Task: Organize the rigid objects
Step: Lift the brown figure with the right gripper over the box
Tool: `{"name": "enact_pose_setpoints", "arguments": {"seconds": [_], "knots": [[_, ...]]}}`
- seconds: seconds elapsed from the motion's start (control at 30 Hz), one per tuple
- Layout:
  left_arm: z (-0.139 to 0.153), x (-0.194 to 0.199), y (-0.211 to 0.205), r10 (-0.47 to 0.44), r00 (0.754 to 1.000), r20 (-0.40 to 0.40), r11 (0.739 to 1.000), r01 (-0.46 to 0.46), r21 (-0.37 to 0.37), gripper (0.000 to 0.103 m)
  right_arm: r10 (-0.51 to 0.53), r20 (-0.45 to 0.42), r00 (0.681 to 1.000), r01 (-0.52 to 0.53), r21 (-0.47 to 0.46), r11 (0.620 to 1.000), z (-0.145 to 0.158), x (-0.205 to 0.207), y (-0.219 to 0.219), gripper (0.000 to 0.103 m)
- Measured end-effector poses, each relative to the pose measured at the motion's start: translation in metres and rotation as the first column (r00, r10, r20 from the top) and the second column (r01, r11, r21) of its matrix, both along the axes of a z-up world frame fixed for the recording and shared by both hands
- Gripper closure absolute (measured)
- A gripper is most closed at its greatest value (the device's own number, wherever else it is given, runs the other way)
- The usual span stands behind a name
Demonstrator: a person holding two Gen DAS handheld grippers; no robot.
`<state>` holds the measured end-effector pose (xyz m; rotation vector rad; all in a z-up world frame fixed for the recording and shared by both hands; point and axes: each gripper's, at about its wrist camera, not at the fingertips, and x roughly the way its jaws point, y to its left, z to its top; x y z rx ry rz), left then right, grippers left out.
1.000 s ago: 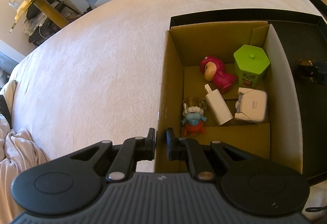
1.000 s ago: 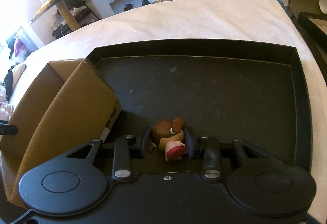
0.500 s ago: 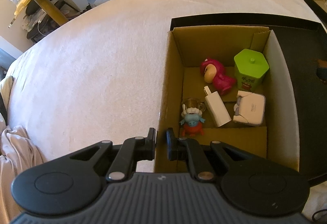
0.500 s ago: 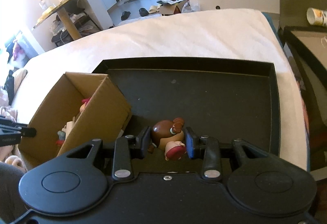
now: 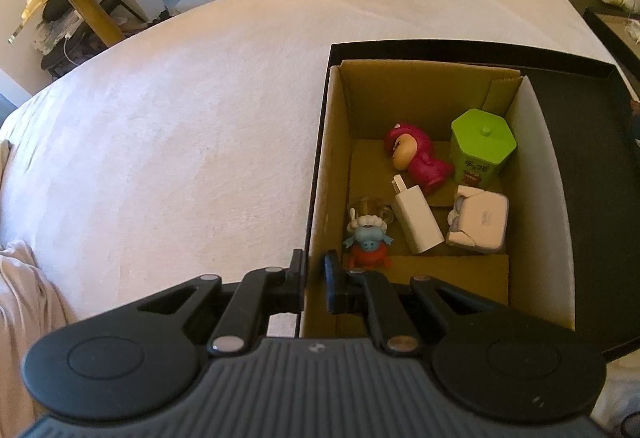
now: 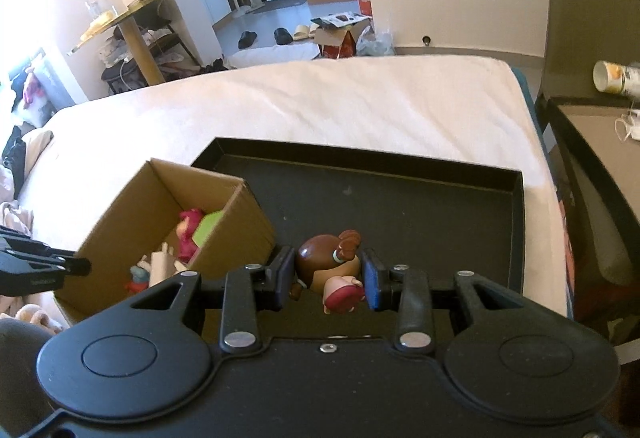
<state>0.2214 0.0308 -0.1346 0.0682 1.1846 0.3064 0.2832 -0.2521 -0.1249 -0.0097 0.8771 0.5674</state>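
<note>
A cardboard box (image 5: 536,198) stands in the left end of a black tray (image 6: 400,198) on a white bed. Inside lie a pink figurine (image 5: 412,158), a green hexagonal tin (image 5: 482,142), a white charger (image 5: 418,220), a white case (image 5: 480,224) and a small blue-and-red figurine (image 5: 368,242). My left gripper (image 5: 315,278) is shut on the box's near left wall. My right gripper (image 6: 329,276) is shut on a brown-haired figurine (image 6: 320,258), lifted above the tray just right of the box (image 6: 168,198).
The white bed cover (image 5: 180,138) spreads out to the left of the box. A crumpled cloth (image 5: 24,298) lies at the near left. A second dark tray (image 6: 592,158) and a tipped paper cup (image 6: 612,76) sit beyond the bed's right edge.
My right gripper has risen with the brown-haired figurine, so the open top of the box and its contents now show below it. The left gripper has stayed on the box wall.
</note>
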Motion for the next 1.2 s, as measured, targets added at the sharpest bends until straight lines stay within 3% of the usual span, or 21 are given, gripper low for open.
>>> {"name": "enact_pose_setpoints", "arguments": {"seconds": [0.43,1.2], "knots": [[-0.001,-0.009,0.011,-0.002,0.999,0.04,0.998,0.005,-0.07,0.095,0.031,0.061,0.998,-0.029,-0.042,0.999,0.031,-0.011,0.029,0.068],[-0.002,-0.022,0.035,0.028,0.993,0.112,0.978,-0.004,-0.211,0.096,0.163,0.087,0.983,-0.153,-0.103,0.983,0.051,-0.032,0.099,0.067]]}}
